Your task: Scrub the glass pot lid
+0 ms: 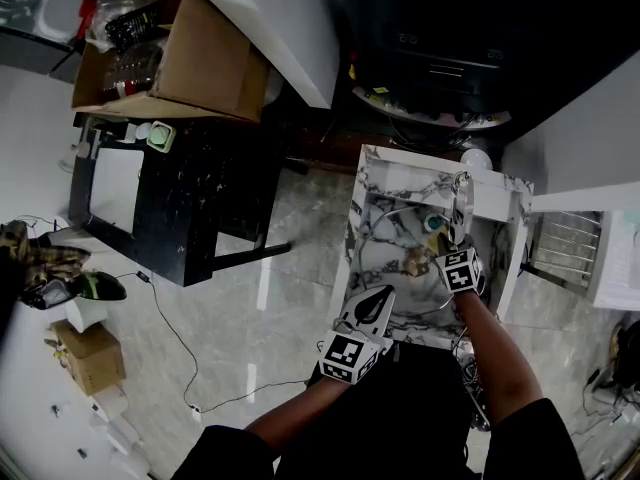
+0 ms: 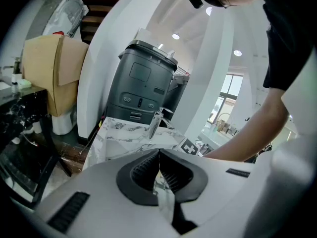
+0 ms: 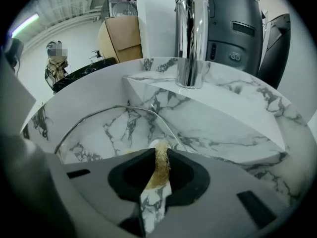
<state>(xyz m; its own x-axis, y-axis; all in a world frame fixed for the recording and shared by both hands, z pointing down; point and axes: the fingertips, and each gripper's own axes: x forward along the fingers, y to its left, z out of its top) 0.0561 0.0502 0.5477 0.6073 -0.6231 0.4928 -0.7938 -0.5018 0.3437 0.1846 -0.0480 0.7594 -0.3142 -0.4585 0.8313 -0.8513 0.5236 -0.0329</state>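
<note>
Slippage of the glass pot lid (image 1: 390,268) is the main hazard, in my judgement: it lies loose inside the sink (image 1: 372,163), and nothing restrains it. The left gripper (image 1: 378,298) sits at the near rim of the sink with its jaws pressed together on nothing, so a firm stroke could slide or spin the lid against the sink wall and chip the glass. The right gripper (image 1: 437,260) is inside the sink over the lid, its jaws clamped on a thin yellow-brown scrub pad (image 1: 413,262). Only a narrow edge of the pad stands proud of the jaw tips (see the right gripper view), so a steep approach could put hard plastic on the glass, or side load could drag the pad out of the grip. The chrome faucet (image 1: 462,203) at the back rim of the sink stands close to the right gripper and is a likely collision point on a long stroke. The sink itself is white marble with grey veining, smooth and hard, offering little friction. Beyond the sink stands a dark grey appliance (image 2: 143,83). Left of the sink are a glossy tiled floor (image 1: 280,298), a black table (image 1: 170,198) and an open cardboard box (image 1: 190,53).
</note>
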